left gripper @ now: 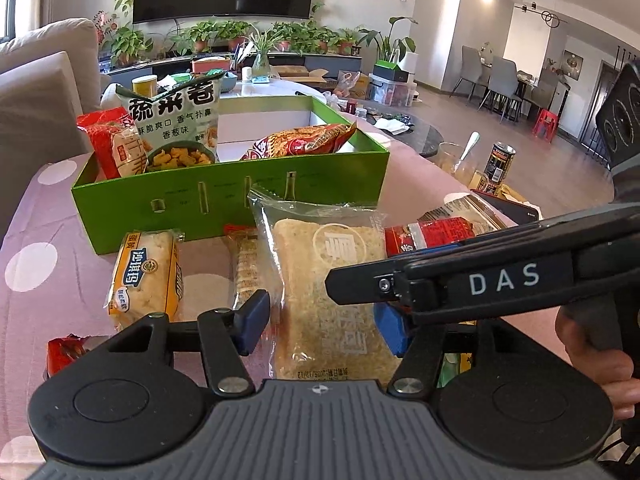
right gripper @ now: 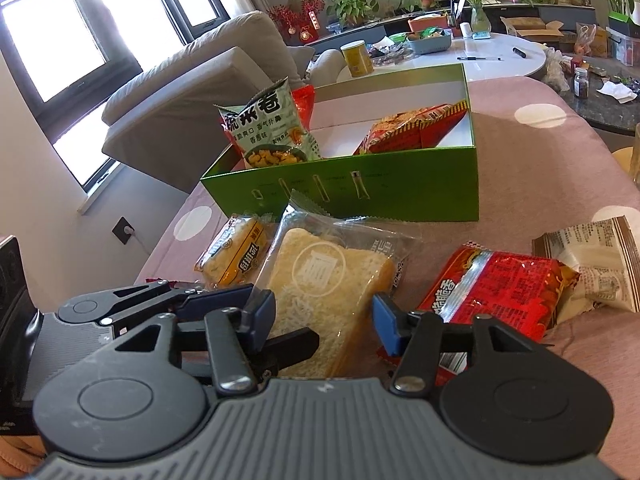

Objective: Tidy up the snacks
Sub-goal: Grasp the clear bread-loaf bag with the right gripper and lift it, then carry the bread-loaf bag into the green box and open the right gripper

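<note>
Clear plastic wraps the big bread pack (left gripper: 320,280), lying on the pink polka-dot tabletop (left gripper: 60,216) just in front of the green box (left gripper: 224,204). Both grippers bracket it: the left gripper (left gripper: 324,320) has its blue pads on either side of the near end, and the right gripper (right gripper: 324,312) straddles the same pack, pads right at the wrapper edges. Looks like both are clamped on it, w/ the right one nearly as closed as it goes.

Step in hand, as I read it: securing the bread pack for transfer to the box, which already holds a green chip bag (left gripper: 176,120) & red-orange bags. Next move likely needs a level two-gripper lift over the front wall w/o crushing the soft loaf. Still loose nearby: a yellow snack pack (left gripper: 146,276) and a red packet (right gripper: 500,288).

Living rm: grey sofa (right gripper: 192,96), TV, plants, dining chairs.
</note>
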`<state>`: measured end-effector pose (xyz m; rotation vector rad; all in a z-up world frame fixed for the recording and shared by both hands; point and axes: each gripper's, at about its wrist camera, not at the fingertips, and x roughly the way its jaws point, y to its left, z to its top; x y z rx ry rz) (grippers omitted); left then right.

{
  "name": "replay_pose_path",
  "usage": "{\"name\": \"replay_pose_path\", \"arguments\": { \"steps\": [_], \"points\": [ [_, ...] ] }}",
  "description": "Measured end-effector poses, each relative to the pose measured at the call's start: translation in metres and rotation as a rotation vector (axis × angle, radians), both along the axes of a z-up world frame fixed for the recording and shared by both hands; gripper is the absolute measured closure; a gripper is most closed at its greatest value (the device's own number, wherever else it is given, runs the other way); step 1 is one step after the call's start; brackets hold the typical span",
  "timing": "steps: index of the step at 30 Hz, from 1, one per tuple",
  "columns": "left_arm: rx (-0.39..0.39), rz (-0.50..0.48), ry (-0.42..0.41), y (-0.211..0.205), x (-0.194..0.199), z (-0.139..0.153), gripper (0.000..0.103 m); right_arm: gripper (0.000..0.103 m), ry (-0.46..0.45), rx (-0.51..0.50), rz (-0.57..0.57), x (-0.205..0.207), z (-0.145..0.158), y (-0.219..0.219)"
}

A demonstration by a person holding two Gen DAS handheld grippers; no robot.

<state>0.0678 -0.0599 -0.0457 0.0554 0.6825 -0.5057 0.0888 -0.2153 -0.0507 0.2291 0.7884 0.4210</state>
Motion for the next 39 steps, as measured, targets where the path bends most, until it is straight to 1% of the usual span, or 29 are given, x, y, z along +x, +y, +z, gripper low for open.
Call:
{"name": "replay_pose_path", "arguments": {
  "steps": [6,12,15,19,24,31,33,36,39],
  "points": [
    [-0.002,-0.007,-0.004,-0.003,-0.003,0.002,0.048,0.045,-0.006,-0.011,0.005,0.001,-0.001,0.004],
    [-0.005,-0.018,-0.051,-0.006,-0.013,0.017,0.048,0.045,-0.078,-0.033,0.013,-0.011,0.012,0.006],
    [-0.01,-0.024,-0.075,-0.007,-0.016,0.024,0.048,0.045,-0.104,-0.025,0.006,-0.012,0.019,0.004],
    [-0.011,-0.029,-0.097,-0.009,-0.018,0.031,0.048,0.045,-0.114,-0.008,-0.004,-0.011,0.022,0.001],
    [-0.009,-0.028,-0.111,-0.012,-0.017,0.035,0.048,0.045,-0.134,0.002,-0.004,-0.01,0.028,-0.001],
    [-0.023,0.0,-0.127,-0.01,-0.013,0.043,0.048,0.045,-0.174,-0.001,-0.001,-0.005,0.037,0.002],
    [-0.014,0.01,-0.127,-0.011,-0.009,0.047,0.048,0.045,-0.182,0.008,0.002,-0.002,0.039,0.001],
    [-0.002,0.021,-0.147,-0.015,-0.003,0.056,0.048,0.045,-0.189,0.028,0.003,0.003,0.044,0.0],
    [-0.002,0.035,-0.166,-0.019,0.001,0.062,0.048,0.045,-0.219,0.046,0.007,0.006,0.052,-0.003]
  ]
}}
